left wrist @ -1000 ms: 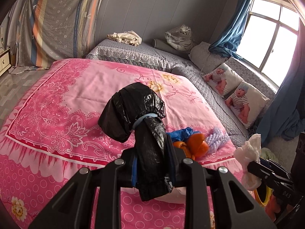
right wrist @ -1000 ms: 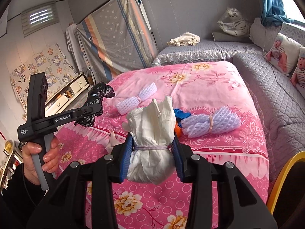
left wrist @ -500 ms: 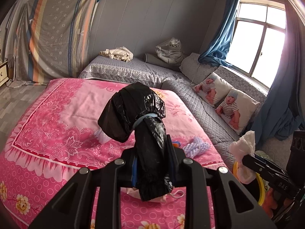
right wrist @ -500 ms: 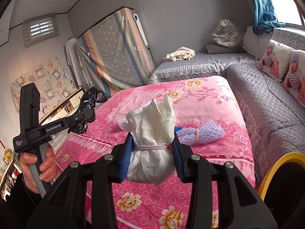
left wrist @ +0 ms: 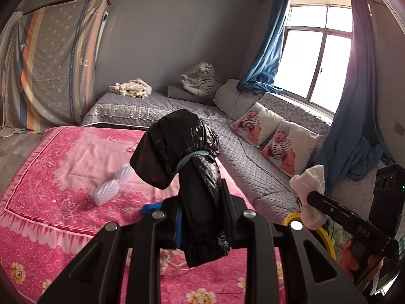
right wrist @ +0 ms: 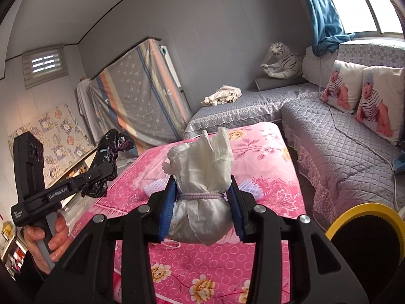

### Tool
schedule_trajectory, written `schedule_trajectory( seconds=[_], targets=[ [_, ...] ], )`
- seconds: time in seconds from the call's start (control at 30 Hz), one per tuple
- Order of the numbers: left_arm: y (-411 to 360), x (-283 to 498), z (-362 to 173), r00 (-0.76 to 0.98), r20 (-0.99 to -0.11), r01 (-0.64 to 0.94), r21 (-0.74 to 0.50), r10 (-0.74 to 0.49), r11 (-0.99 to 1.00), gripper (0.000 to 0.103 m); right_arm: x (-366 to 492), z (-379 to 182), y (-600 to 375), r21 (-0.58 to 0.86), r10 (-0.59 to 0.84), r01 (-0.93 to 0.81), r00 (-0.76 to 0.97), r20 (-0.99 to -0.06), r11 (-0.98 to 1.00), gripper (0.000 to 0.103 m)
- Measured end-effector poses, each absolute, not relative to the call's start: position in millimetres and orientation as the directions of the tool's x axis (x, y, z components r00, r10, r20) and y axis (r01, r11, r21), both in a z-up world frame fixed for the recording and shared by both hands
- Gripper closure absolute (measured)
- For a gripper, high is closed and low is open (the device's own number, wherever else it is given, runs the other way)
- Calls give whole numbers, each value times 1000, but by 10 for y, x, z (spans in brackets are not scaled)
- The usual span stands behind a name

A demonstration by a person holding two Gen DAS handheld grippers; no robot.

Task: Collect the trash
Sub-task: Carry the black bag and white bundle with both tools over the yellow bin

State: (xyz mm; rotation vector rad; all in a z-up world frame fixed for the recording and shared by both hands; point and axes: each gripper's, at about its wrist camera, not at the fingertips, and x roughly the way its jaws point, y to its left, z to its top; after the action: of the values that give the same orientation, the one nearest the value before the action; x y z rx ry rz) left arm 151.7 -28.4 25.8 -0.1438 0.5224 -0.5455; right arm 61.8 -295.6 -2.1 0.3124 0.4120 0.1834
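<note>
My left gripper (left wrist: 202, 210) is shut on a black plastic bag bundle (left wrist: 182, 157) tied with a blue band, held up above the pink bed (left wrist: 63, 157). In the right wrist view my right gripper (right wrist: 202, 202) is shut on a white paper bundle (right wrist: 202, 167) tied with a purple band. Each view also shows the other gripper from the side: the right gripper (left wrist: 314, 202) with its white bundle (left wrist: 308, 179), the left gripper (right wrist: 106, 169) with the black bag (right wrist: 111, 149). A white foam net (left wrist: 111, 187) and a blue scrap (left wrist: 149, 207) lie on the bed.
A yellow-rimmed bin (right wrist: 367, 207) stands at the bed's right corner, below the right gripper. A grey quilted sofa (right wrist: 341, 152) with baby-print cushions (left wrist: 286, 141) runs along the window side. A covered mattress (left wrist: 50, 63) leans on the far wall. A hand (right wrist: 50, 240) grips the left tool.
Both grippers have risen and drawn back from the bed, each still clamping its bundle. The trash on the bed now sits lower and smaller in both views.
</note>
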Motion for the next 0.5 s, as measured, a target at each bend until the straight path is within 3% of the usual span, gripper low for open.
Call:
schedule_trajectory(
  seconds=[0.5],
  targets=[
    [-1127,1205,419,680,-379,601,-203,-628,773,80,191,119,-3531,345,93,8,957,-274,939,66]
  ],
)
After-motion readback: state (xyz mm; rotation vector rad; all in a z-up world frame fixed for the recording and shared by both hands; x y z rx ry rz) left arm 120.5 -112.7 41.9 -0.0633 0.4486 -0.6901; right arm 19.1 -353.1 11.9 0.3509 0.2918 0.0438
